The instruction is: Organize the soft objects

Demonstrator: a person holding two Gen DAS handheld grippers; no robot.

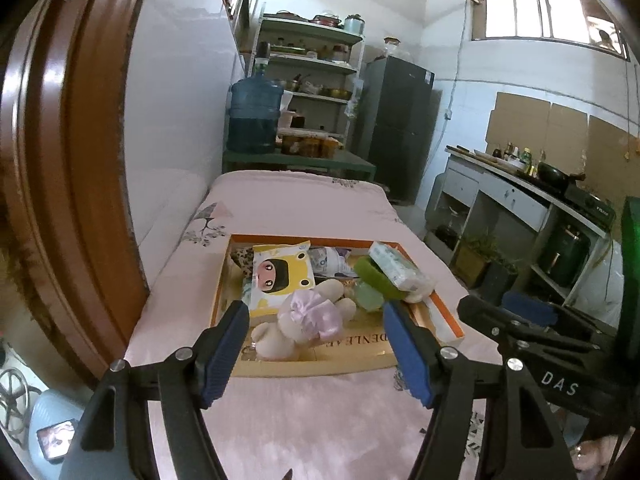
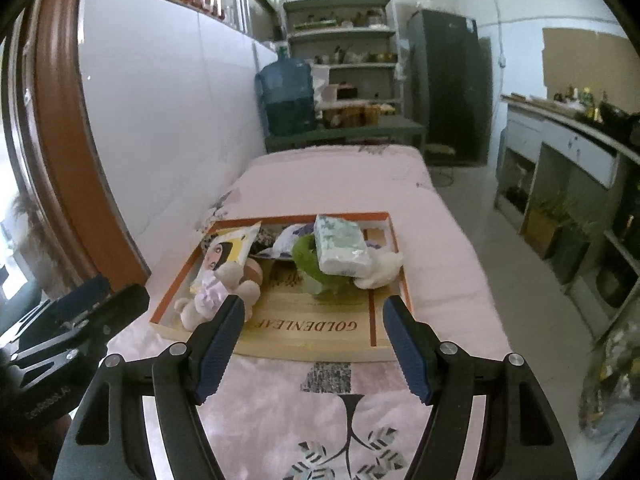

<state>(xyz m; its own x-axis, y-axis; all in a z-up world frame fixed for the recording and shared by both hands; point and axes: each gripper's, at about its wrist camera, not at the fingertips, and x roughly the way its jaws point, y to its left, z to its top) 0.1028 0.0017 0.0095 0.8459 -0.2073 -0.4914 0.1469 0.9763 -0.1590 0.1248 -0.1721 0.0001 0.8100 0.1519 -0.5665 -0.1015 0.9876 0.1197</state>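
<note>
A pink bedspread [image 2: 328, 184] covers the bed in front of me, running toward green shelves [image 1: 312, 64], a blue water jug [image 1: 254, 116] and a dark fridge [image 1: 400, 120] at the far wall. On the spread, just beyond my fingertips, lies a shallow orange-rimmed box lid [image 2: 304, 328] printed GOLDENLEAF, and the soft things are heaped inside it.

My left gripper [image 1: 316, 354] hangs wide open above the near edge of the lid, holding nothing. Between its blue pads [image 1: 224, 356] I see a cream plush toy in a lilac dress [image 1: 304, 320]; past it, a yellow cartoon wipes pack [image 1: 280, 280].

My right gripper [image 2: 314, 350] is likewise spread wide and empty, poised over the lid's near rim. Ahead of it, toward its right finger, a tissue pack [image 2: 340, 248] rests tilted on a green ring-shaped soft item [image 2: 310, 258], with a white fluffy piece [image 2: 380, 266] touching them on the right. The plush toy [image 2: 216, 292] sits just beyond my right gripper's left fingertip.
</note>
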